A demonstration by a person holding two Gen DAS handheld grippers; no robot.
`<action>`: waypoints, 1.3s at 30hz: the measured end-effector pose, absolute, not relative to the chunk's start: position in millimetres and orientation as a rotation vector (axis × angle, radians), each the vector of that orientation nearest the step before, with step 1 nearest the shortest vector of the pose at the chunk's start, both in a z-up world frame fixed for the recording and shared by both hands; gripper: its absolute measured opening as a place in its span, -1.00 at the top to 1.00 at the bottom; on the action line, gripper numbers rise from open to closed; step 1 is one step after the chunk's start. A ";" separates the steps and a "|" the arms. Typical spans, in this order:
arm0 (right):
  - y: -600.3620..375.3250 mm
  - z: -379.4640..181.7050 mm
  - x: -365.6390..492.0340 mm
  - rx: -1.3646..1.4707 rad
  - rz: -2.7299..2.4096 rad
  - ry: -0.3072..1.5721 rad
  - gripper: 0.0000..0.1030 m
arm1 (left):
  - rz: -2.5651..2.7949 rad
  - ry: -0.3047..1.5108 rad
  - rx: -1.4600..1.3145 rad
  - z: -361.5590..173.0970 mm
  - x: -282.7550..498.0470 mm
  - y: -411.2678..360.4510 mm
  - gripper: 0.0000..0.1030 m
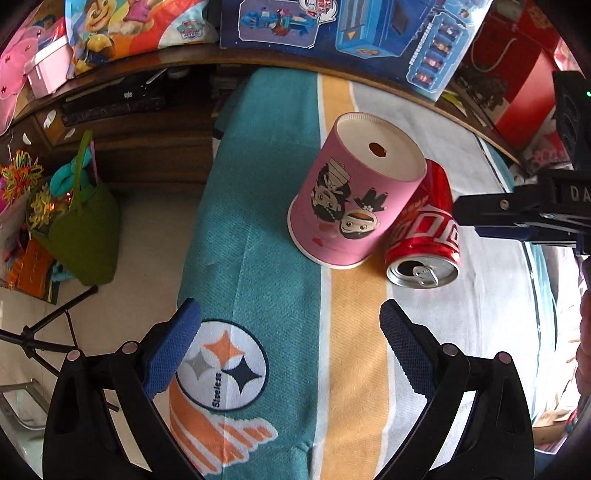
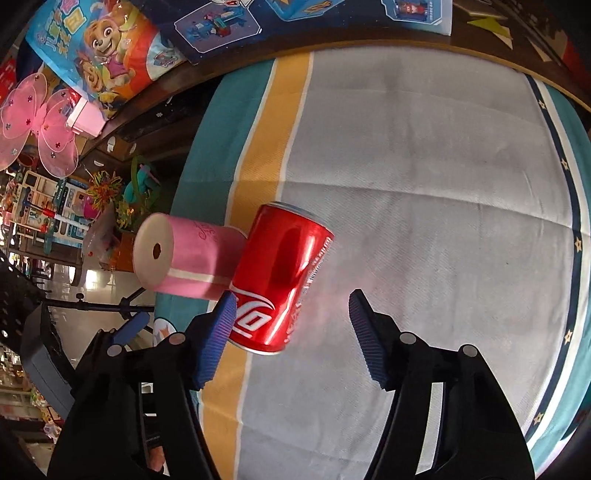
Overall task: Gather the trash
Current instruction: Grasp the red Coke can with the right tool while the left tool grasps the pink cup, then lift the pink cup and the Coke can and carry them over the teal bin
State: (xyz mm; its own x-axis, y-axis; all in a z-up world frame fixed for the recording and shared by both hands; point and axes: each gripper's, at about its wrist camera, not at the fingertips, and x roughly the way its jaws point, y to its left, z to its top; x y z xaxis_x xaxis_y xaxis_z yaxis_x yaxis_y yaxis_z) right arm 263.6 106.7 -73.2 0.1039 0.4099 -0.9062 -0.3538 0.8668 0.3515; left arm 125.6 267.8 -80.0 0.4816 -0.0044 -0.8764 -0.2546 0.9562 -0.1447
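A pink paper cup [image 1: 351, 192] with cartoon figures stands upside down on the striped cloth, a small hole in its base. A red cola can [image 1: 424, 229] lies on its side against the cup's right side, its opened top toward me. My left gripper [image 1: 290, 328] is open and empty, a little short of both. In the right wrist view the can [image 2: 280, 280] lies between the open jaws of my right gripper [image 2: 291, 314], near the left pad, with the cup [image 2: 184, 254] to its left. The right gripper's fingers [image 1: 517, 214] enter the left wrist view beside the can.
The striped cloth [image 1: 258, 240] with a Steelers logo covers the table. A wooden shelf with toy boxes [image 1: 332, 33] runs along the back. A green bag [image 1: 85, 229] of toys stands on the floor at left, with a black tripod [image 1: 48, 332] near it.
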 end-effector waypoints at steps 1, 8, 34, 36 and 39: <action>109.8 -73.5 265.5 0.058 0.570 1.353 -0.19 | 0.152 1.059 -0.268 -80.3 127.0 268.1 -0.89; 125.8 -86.8 277.5 0.047 0.563 1.376 -0.19 | 0.134 1.056 -0.273 -82.5 138.0 272.2 -0.89; 29.7 -85.2 255.0 0.064 0.523 1.317 0.19 | 0.115 0.995 -0.140 -68.6 182.1 214.9 -0.17; 20.3 -80.7 251.4 0.079 0.521 1.306 0.19 | 0.096 0.992 -0.134 -64.5 177.6 204.5 -0.17; -0.4 -75.2 246.8 0.113 0.510 1.295 0.19 | 0.064 0.977 -0.115 -56.5 170.6 185.5 -0.18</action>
